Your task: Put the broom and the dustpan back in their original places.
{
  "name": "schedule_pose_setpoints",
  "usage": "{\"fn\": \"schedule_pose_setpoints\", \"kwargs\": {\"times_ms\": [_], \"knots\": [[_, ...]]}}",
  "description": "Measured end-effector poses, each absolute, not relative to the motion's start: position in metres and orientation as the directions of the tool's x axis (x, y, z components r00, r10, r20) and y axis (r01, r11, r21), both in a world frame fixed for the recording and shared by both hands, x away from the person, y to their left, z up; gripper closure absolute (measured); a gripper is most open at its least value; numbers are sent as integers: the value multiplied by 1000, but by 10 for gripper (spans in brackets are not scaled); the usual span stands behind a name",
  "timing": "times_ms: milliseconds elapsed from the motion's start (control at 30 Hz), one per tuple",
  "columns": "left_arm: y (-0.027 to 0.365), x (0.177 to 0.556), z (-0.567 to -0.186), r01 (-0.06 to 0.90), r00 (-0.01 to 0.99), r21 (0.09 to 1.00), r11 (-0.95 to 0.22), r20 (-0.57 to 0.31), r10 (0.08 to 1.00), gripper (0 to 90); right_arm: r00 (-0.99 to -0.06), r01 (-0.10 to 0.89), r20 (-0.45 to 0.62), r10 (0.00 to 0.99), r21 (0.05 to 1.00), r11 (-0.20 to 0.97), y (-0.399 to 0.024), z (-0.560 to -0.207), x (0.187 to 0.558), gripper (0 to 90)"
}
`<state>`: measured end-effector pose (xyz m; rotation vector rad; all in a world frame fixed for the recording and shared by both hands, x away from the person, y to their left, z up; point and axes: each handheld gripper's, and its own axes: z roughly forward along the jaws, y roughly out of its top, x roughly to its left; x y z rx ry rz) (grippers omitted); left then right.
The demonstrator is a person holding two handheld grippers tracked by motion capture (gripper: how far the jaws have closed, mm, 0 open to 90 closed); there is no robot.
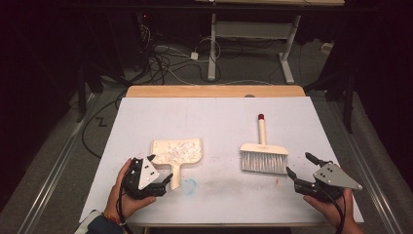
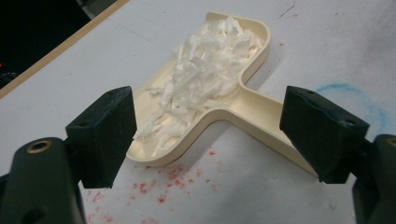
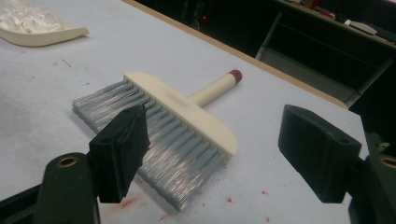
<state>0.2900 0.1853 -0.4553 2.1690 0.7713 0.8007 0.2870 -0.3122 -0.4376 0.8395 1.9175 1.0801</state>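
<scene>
A cream dustpan point(image 1: 176, 155) lies at the table's left-centre, its pan heaped with white shreds point(image 2: 205, 65) and its handle pointing toward the person. My left gripper point(image 1: 158, 171) stands open just short of that handle, jaws wide apart either side of the dustpan point(image 2: 243, 100), touching nothing. A hand brush point(image 1: 263, 153) with grey bristles, a cream head and a red-tipped handle lies at the right-centre. My right gripper point(image 1: 302, 165) is open beside the bristle end of the brush point(image 3: 187, 121), nothing between its jaws.
White paper point(image 1: 214, 122) covers the table, with a blue smudge point(image 1: 190, 184) and red specks near the front. A wooden strip point(image 1: 214, 91) edges the far side. Beyond it are cables and desk legs on the floor.
</scene>
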Motion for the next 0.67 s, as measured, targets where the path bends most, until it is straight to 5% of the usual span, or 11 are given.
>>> {"fn": "schedule_pose_setpoints", "kwargs": {"times_ms": [667], "knots": [[187,293,-456,292,633,758,-583,305,712,180,-489,177,-312,815,879,443,-312,-439,292,244]]}}
